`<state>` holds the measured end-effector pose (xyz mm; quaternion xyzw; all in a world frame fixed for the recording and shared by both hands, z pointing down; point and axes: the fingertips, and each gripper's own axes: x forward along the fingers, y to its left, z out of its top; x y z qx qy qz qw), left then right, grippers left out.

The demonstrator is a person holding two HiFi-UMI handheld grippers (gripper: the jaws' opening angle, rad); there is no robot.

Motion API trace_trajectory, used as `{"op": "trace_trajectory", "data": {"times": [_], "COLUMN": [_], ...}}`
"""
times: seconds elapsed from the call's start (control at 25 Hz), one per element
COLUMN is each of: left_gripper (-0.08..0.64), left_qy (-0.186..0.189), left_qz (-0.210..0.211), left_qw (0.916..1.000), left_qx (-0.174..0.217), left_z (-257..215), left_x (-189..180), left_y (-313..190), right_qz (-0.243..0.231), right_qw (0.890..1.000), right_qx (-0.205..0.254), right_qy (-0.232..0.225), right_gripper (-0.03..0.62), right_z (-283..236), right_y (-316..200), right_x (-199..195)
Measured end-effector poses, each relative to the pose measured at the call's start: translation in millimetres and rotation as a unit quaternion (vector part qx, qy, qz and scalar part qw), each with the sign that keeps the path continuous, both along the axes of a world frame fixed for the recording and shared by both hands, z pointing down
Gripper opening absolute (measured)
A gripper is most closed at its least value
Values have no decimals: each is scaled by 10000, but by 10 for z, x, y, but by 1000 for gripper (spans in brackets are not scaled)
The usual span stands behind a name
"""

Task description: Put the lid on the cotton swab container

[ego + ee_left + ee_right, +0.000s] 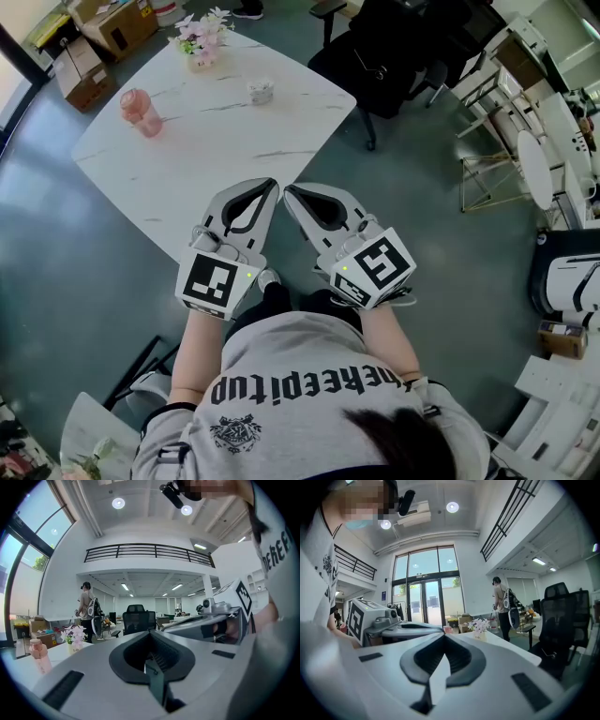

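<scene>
Two closed, empty: left gripper (272,185), right gripper (289,190), tips near table (187,173).

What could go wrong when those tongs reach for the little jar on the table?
The left tongs and right tongs are both shut and empty; reaching the small jar without opening could just push it. The flower vase and pink bottle stand on the same table, so a sweeping reach might tip one.

Setting: open-plan office hall (double height, by the look of it). Evidence: mezzanine railing (145,550) above the work floor, recessed ceiling lights (118,502), black office chair (136,617), tall glass doors (424,588), cardboard boxes (114,28) stacked on grey floor (56,281).
</scene>
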<state>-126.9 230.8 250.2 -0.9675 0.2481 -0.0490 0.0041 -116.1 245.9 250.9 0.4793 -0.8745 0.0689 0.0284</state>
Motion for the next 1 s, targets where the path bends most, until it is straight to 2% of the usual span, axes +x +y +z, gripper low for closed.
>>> {"op": "trace_trajectory", "data": {"times": [0.4,1.0], "left_gripper": [15,15], "left_qy": [164,179], "left_qz": [173,-262], "left_qw": [9997,9994], "left_qx": [-85,-116], "left_z": [39,45], "left_x": [18,-52], "left_y": [-97,-440], "right_qz": [415,-26], "right_qw": [9990,9999], "right_qx": [47,-32], "right_qy": [154,92], "right_gripper": [11,11], "right_z": [44,10], "right_y": [-59,-390], "right_x": [85,62]}}
